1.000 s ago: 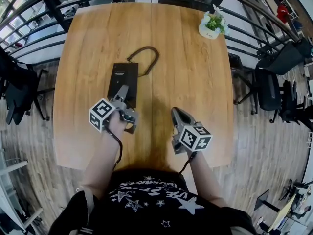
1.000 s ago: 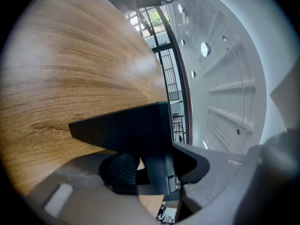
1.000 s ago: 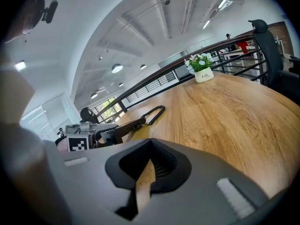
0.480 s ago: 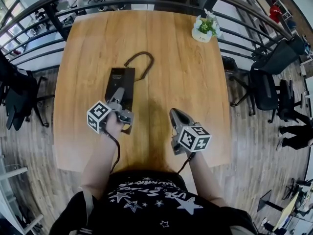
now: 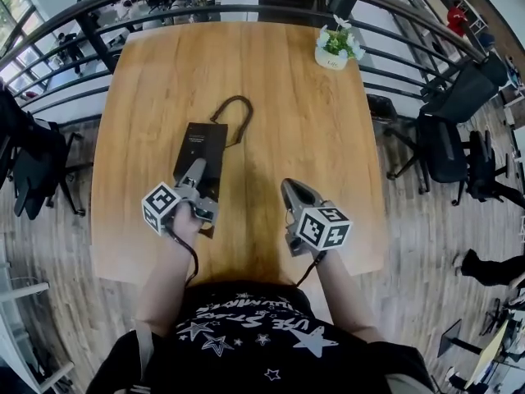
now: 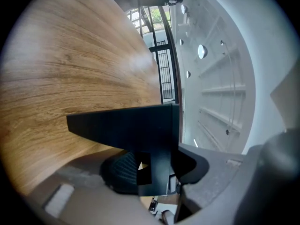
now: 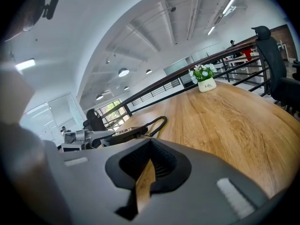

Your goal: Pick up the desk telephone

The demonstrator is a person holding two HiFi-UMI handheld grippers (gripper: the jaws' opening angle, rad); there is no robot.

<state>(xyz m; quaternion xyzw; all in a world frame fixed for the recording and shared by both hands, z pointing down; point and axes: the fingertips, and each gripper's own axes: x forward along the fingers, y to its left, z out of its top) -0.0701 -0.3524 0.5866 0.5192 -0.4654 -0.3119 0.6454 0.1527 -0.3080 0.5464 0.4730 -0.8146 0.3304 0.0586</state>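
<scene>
The black desk telephone (image 5: 202, 148) lies lengthwise on the wooden table (image 5: 312, 130), its coiled cord (image 5: 233, 110) looping behind it. My left gripper (image 5: 195, 173) is shut on the telephone's near end. In the left gripper view the telephone (image 6: 131, 125) is a dark slab clamped edge-on between the jaws. Whether its far end still touches the table I cannot tell. My right gripper (image 5: 294, 192) hovers to the right, apart from the phone, jaws shut with nothing between them. The right gripper view catches the telephone (image 7: 123, 132) and cord (image 7: 158, 123) at the left.
A small white pot of flowers (image 5: 333, 46) stands at the table's far right corner, also seen as the pot (image 7: 205, 81) in the right gripper view. A dark railing (image 5: 410, 31) curves round the table. Black office chairs (image 5: 447, 142) stand beyond it at the right.
My left gripper has drawn back toward the person with the telephone's near end in its jaws, and the cord has followed. The right gripper has hardly moved.
</scene>
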